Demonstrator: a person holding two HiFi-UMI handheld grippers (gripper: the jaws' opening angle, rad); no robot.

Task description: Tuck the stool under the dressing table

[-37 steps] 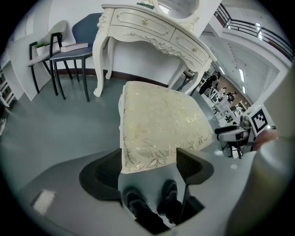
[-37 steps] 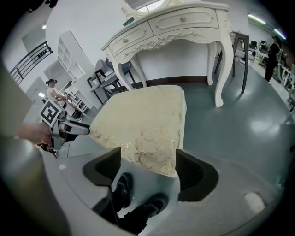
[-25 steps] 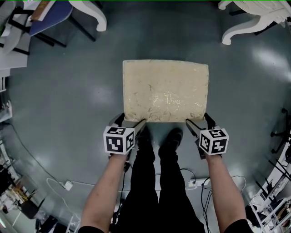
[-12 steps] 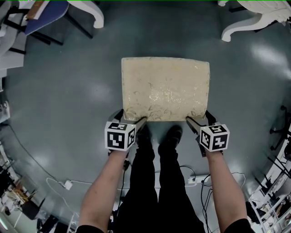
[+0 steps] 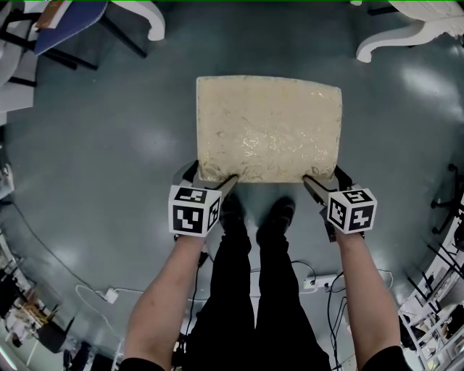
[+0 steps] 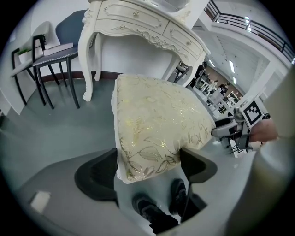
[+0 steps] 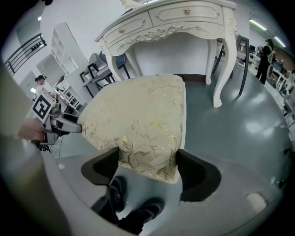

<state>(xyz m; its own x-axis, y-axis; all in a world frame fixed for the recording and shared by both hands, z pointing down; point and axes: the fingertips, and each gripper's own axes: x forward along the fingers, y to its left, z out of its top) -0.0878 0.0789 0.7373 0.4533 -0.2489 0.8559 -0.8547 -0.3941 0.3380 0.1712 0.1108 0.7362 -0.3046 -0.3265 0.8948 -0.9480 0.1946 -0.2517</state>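
1. the stool (image 5: 268,130) stands on the floor (image 5: 109,145) straight ahead of me. its near edge is just beyond my shoes (image 5: 275,217), and its long axis runs across me, left to right.
2. left gripper (image 5: 210,176) is on the near-left corner of the cushion. its jaws have just been opening and stand wide, with the corner between them. both pads look to be against the fabric, so i read it as a loose grasp.
3. right gripper (image 5: 328,178) is on the near-right corner, jaws closed on it the same way. neither hand is nearer than the other.
4. the dressing table (image 7: 175,20) lies ahead, beyond the stool's far edge. its left leg (image 5: 152,22) and right leg (image 5: 384,45) stand wider apart than the stool is long. the stool sits about midway between them, still short of the legs.
5. judgement: the push goes straight forward and both corners must advance together, or a far corner could swing toward a leg.
6. open floor on both sides. a blue chair (image 5: 72,18) stands outside the left leg, off the path.
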